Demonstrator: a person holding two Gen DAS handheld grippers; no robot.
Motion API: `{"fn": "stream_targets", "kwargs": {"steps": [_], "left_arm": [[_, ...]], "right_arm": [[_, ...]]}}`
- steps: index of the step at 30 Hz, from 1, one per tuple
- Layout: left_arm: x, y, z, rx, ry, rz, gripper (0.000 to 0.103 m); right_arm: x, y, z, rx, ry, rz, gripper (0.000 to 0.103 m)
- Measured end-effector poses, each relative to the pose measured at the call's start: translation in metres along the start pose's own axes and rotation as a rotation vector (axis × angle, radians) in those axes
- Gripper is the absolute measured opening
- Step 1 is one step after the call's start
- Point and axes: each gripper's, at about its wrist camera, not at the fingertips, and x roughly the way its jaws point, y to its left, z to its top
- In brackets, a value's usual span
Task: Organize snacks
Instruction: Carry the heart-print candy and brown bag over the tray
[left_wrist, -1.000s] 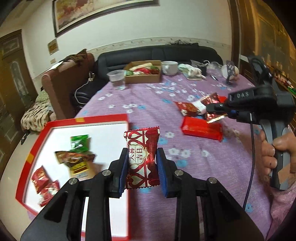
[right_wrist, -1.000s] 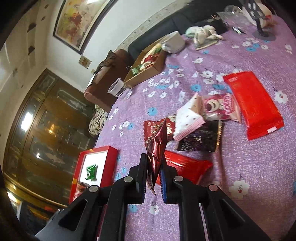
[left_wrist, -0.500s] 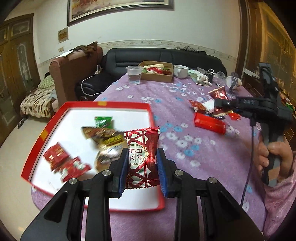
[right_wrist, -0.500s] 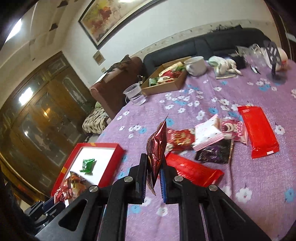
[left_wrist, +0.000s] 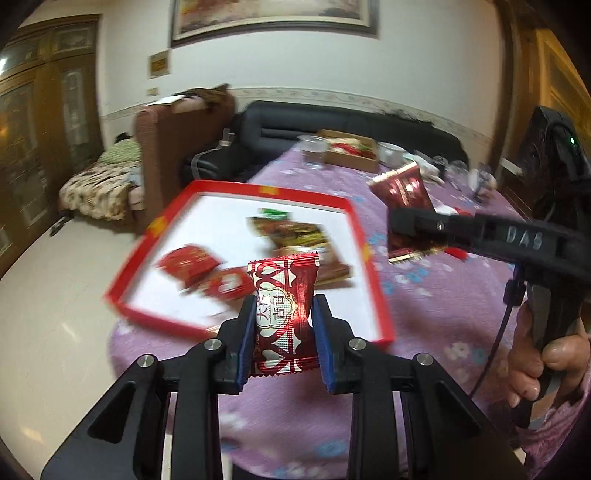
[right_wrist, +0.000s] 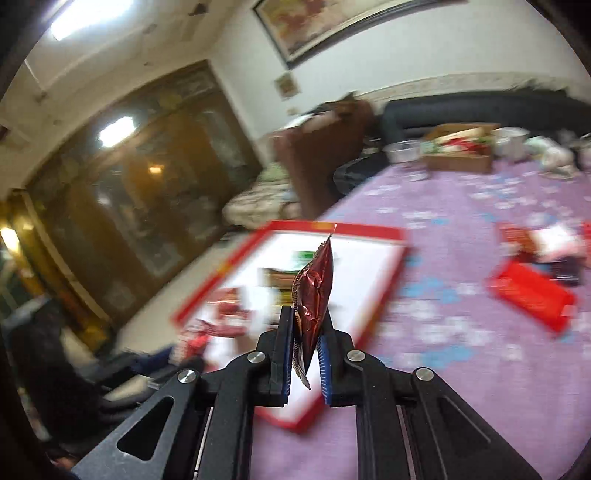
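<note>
My left gripper (left_wrist: 284, 343) is shut on a red-and-white heart-patterned candy packet (left_wrist: 283, 310), held upright just in front of the red-rimmed white tray (left_wrist: 258, 190). The tray holds several snack packets: red ones (left_wrist: 192, 264), a brown-gold one (left_wrist: 295, 236) and a green one (left_wrist: 273, 213). My right gripper (right_wrist: 306, 350) is shut on a dark red foil packet (right_wrist: 314, 295), held edge-on over the tray (right_wrist: 365, 230). In the left wrist view that gripper (left_wrist: 406, 221) and its packet (left_wrist: 404, 192) hang by the tray's right rim, with a hand (left_wrist: 539, 358) on the handle.
The table wears a purple floral cloth (right_wrist: 461, 332). Loose snacks lie at the right: a red flat pack (right_wrist: 532, 299) and others behind it. A cardboard box (right_wrist: 458, 151), a clear cup (left_wrist: 313, 149) and a mug stand at the far end. Sofa and armchair lie beyond.
Both grippers have swung left with their packets, from the snack pile toward the tray. The right gripper has rolled upright and now hangs over the tray; the left one faces the tray's near edge.
</note>
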Motion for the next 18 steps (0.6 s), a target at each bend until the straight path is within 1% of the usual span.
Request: {"fn": "stream_targets", "kwargs": {"steps": [2, 3, 5, 7, 10, 12, 14, 16, 18], "left_arm": [[-0.014, 0.020, -0.007, -0.046, -0.008, 0.036, 0.027], [-0.019, 0.029, -0.009, -0.061, -0.011, 0.051, 0.027], [-0.033, 0.049, -0.015, -0.090, -0.017, 0.097, 0.027], [-0.044, 0.066, -0.016, -0.107, -0.024, 0.138, 0.027], [-0.057, 0.090, -0.015, -0.131, -0.037, 0.197, 0.027], [-0.064, 0.101, -0.016, -0.146, -0.045, 0.222, 0.027], [-0.068, 0.110, -0.017, -0.160, -0.049, 0.238, 0.027], [-0.068, 0.110, -0.019, -0.162, -0.053, 0.260, 0.027], [-0.065, 0.109, -0.020, -0.174, -0.047, 0.261, 0.027]], "right_arm": [[0.020, 0.016, 0.008, 0.026, 0.026, 0.112, 0.011], [0.030, 0.022, 0.011, 0.039, 0.044, 0.151, 0.011], [0.052, 0.036, 0.021, 0.063, 0.082, 0.227, 0.012], [0.069, 0.053, 0.028, 0.063, 0.099, 0.275, 0.012], [0.086, 0.078, 0.036, 0.041, 0.091, 0.318, 0.012], [0.093, 0.087, 0.038, 0.030, 0.088, 0.323, 0.012], [0.105, 0.090, 0.043, 0.038, 0.084, 0.328, 0.012], [0.109, 0.088, 0.046, 0.058, 0.079, 0.342, 0.012], [0.114, 0.086, 0.048, 0.070, 0.073, 0.347, 0.012]]}}
